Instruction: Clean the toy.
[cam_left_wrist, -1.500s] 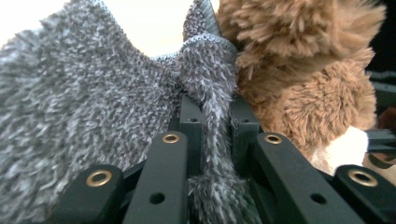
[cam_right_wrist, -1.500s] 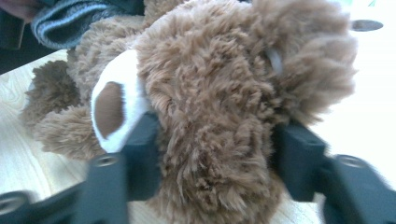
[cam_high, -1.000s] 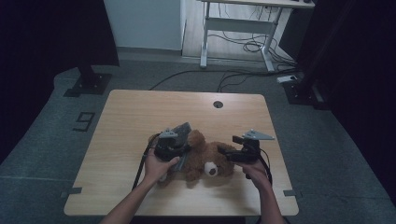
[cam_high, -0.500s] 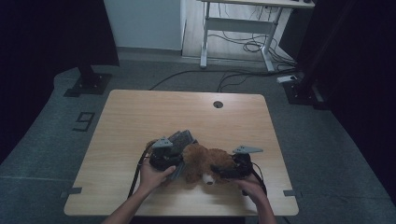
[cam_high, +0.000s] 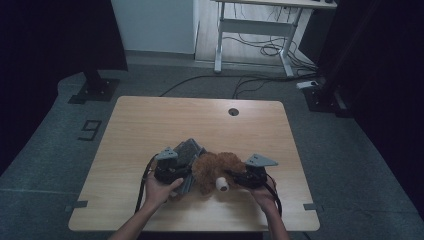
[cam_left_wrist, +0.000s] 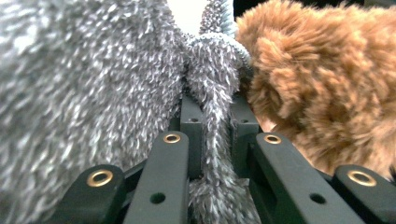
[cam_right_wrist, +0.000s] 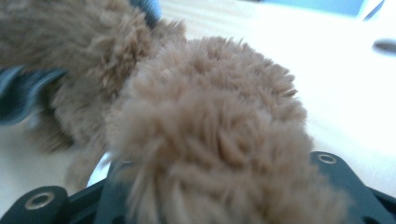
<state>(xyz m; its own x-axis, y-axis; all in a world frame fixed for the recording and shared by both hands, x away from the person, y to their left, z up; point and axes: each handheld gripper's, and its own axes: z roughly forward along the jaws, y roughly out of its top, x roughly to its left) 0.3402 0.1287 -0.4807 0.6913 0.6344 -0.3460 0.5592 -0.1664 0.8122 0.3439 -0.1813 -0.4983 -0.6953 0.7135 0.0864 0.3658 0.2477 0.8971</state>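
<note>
Two tongs grip brown plush toy (cam_high: 216, 170) near table (cam_high: 150, 120) front edge, far half bare

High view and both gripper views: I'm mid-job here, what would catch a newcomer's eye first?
The brown plush toy at the near middle of the wooden table, lying between both grippers. The left gripper is shut on a strip of fuzzy grey fabric beside the toy. The right gripper has just been closing on a brown furry limb that bulges between its jaws.
</note>
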